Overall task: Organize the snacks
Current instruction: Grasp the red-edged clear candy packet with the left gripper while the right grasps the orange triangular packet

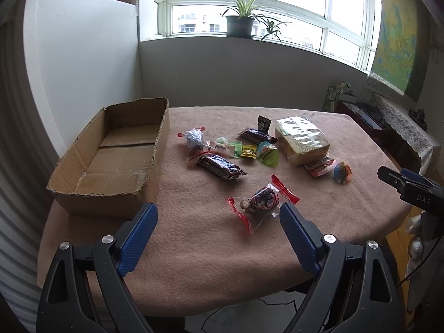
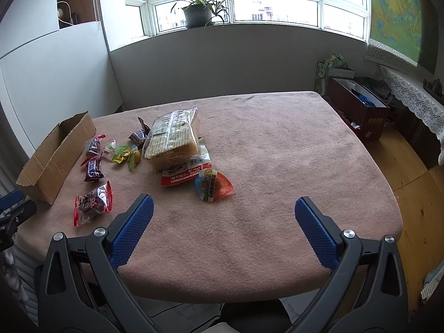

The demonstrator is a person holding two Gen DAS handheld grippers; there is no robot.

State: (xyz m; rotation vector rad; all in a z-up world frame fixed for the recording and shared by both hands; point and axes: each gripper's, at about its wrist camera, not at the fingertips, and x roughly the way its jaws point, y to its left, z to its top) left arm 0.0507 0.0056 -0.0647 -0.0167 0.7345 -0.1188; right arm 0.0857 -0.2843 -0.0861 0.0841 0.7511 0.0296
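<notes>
My left gripper (image 1: 217, 216) stands wide open and holds nothing; no snack lies between its blue pads (image 1: 138, 238). It points down at the table (image 1: 194, 249), which is covered with a pink cloth. Just ahead of its right fingertip lies a clear packet (image 1: 260, 202) with red ends and dark contents, resting on the cloth and apart from the pads. Ahead and to the left of this gripper sits an open cardboard box (image 1: 111, 152), with nothing visible inside it.

Farther ahead of the left gripper lies the main cluster of snacks. A dark chocolate bar (image 1: 220, 166) is nearest. Behind it lie a second red-ended packet (image 1: 193, 138), several small green and yellow sweets (image 1: 241, 149), and another dark bar (image 1: 256, 136). To the right of these is a wrapped wafer block (image 1: 301, 138), the largest item. A red-and-white pouch (image 1: 317, 168) lies against its near edge, and a round jelly cup (image 1: 342, 173) lies just beside the pouch.

My right gripper (image 2: 223, 208) is also wide open and empty, pads (image 2: 130, 230) apart over bare cloth. The jelly cup (image 2: 213, 184) lies ahead of its left fingertip, not touching it. The pouch (image 2: 183, 173) and wafer block (image 2: 173, 138) lie beyond that, ahead and left. The clear packet (image 2: 93, 202) lies to the left of this gripper, and the box (image 2: 55, 152) farther left still. The left gripper's tip shows at the left edge of the right wrist view.
</notes>
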